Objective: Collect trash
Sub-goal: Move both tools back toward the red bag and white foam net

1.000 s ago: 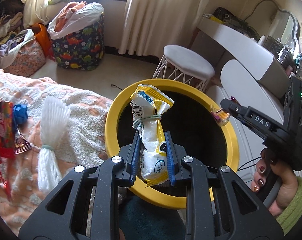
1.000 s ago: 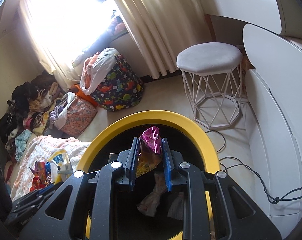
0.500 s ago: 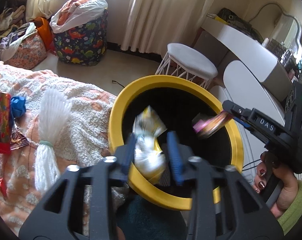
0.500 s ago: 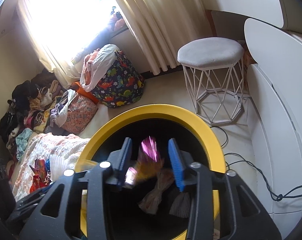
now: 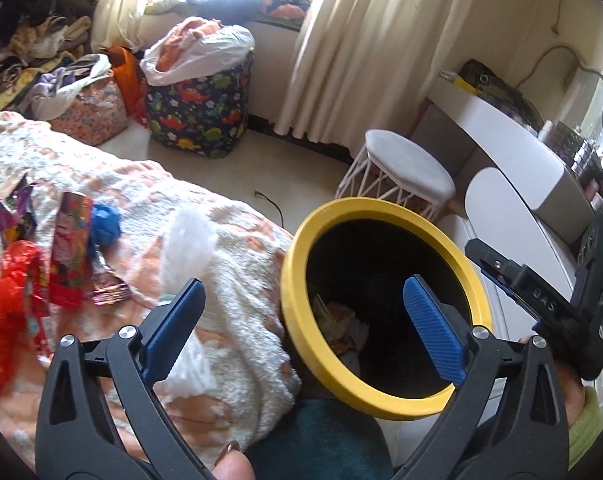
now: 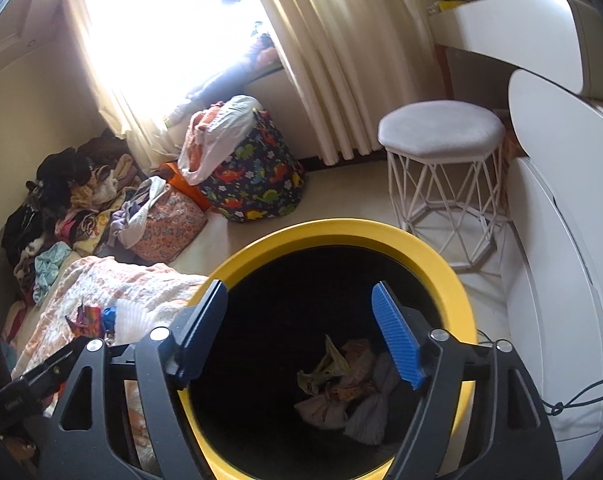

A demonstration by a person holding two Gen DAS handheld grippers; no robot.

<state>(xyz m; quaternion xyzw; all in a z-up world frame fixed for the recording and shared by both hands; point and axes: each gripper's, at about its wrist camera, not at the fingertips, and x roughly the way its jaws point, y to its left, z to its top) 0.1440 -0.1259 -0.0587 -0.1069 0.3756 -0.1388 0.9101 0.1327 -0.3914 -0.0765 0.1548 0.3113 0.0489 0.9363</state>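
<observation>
Trash (image 6: 343,394) lies in bin (image 6: 441,256) below right gripper (image 6: 299,334); left gripper (image 5: 301,324) alongside, both jaws opening, empty.

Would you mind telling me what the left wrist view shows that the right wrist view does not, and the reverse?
Only the left wrist view shows the red wrapper on the blanket, the hand holding the right gripper, and the left gripper, its opening jaws empty.

Only the right wrist view shows the bin's bottom, with the trash pile, and the right gripper's opening, empty jaws.

Both show the yellow-rimmed bin, the stool, the dinosaur bag and the curtains.
</observation>
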